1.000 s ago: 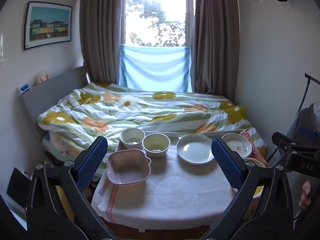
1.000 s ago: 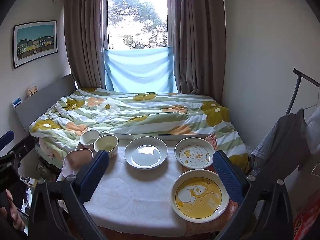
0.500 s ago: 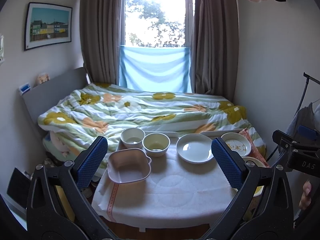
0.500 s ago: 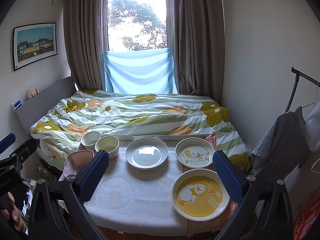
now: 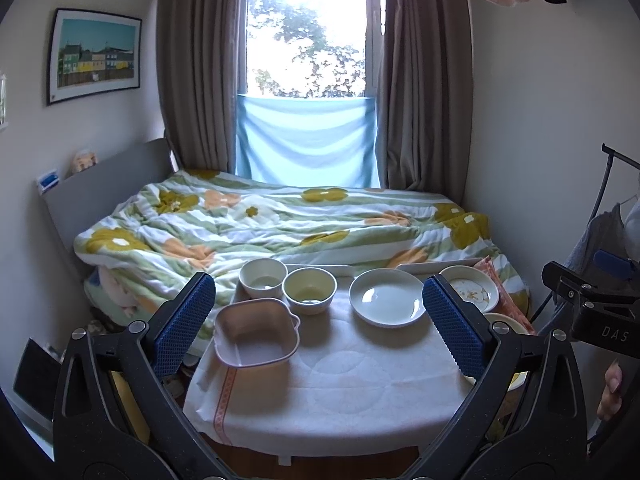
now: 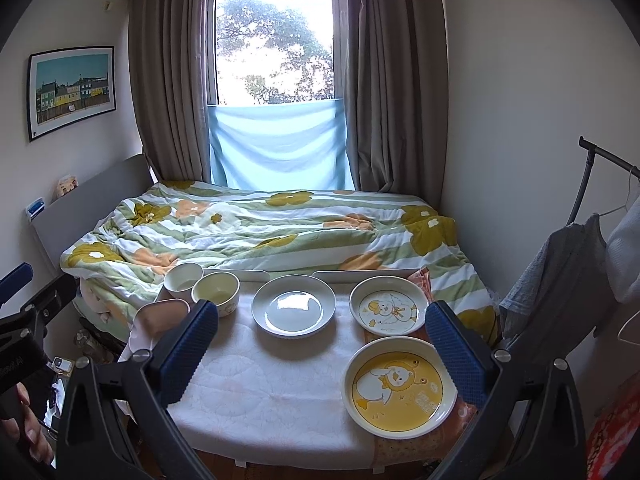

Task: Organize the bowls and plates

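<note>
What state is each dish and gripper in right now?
Left gripper: open, empty.
Right gripper: open, empty.
Pink square dish: upright, empty.
White bowl: upright.
Yellow bowl: upright.
White plate: unstacked.
Duck plate: unstacked.
Yellow bear plate: unstacked, at table edge.

Bare cloth (image 6: pixel 272 384) fronts the table; white plate (image 6: pixel 295 310) and bowls (image 5: pixel 309 290) crowd behind.

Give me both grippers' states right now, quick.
Left gripper: open, holding nothing, above the table.
Right gripper: open, holding nothing, above the table.
</note>
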Action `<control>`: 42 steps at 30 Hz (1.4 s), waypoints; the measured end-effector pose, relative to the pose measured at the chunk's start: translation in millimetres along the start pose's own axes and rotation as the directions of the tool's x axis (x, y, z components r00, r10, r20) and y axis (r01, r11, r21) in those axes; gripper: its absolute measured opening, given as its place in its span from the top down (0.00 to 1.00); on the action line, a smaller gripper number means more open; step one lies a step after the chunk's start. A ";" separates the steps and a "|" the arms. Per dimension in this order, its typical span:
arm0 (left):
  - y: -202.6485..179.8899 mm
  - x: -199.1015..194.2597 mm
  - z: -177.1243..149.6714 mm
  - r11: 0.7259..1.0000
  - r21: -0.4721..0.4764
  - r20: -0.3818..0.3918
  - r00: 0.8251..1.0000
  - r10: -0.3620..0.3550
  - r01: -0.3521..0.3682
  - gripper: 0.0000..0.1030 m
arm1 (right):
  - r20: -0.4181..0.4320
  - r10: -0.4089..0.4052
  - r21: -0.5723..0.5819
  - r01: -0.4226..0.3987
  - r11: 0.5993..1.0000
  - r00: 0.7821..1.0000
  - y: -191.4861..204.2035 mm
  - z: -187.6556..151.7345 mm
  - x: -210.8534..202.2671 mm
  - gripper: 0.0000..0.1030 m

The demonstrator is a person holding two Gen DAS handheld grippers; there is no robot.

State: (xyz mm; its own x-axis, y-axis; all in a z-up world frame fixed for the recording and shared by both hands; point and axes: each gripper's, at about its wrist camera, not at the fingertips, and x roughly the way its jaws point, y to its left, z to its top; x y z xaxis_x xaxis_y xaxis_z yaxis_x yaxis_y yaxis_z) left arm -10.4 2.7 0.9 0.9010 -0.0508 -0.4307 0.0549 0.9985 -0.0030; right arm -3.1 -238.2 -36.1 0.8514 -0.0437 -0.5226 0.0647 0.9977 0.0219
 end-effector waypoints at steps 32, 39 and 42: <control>-6.3 -2.8 -1.7 1.000 0.004 0.001 1.000 -0.016 0.016 0.00 | 0.003 0.000 0.005 0.000 1.000 1.000 -3.7 0.5 -4.7 0.00; -6.5 -3.0 -1.7 1.000 0.004 0.001 1.000 -0.017 0.017 0.00 | 0.003 -0.001 0.004 0.001 1.000 1.000 -3.9 0.8 -4.8 0.00; -6.8 -2.9 -1.8 1.000 0.004 0.002 1.000 -0.017 0.017 0.00 | 0.003 -0.001 0.004 0.001 1.000 1.000 -3.8 0.7 -4.6 0.00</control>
State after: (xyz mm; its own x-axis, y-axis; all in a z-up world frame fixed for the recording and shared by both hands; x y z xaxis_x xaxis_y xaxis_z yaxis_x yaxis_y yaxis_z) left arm -14.1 -3.9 0.5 0.9006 -0.0682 -0.4292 0.0722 0.9974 -0.0069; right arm -6.9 -241.9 -33.2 0.8531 -0.0449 -0.5197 0.0674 0.9974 0.0244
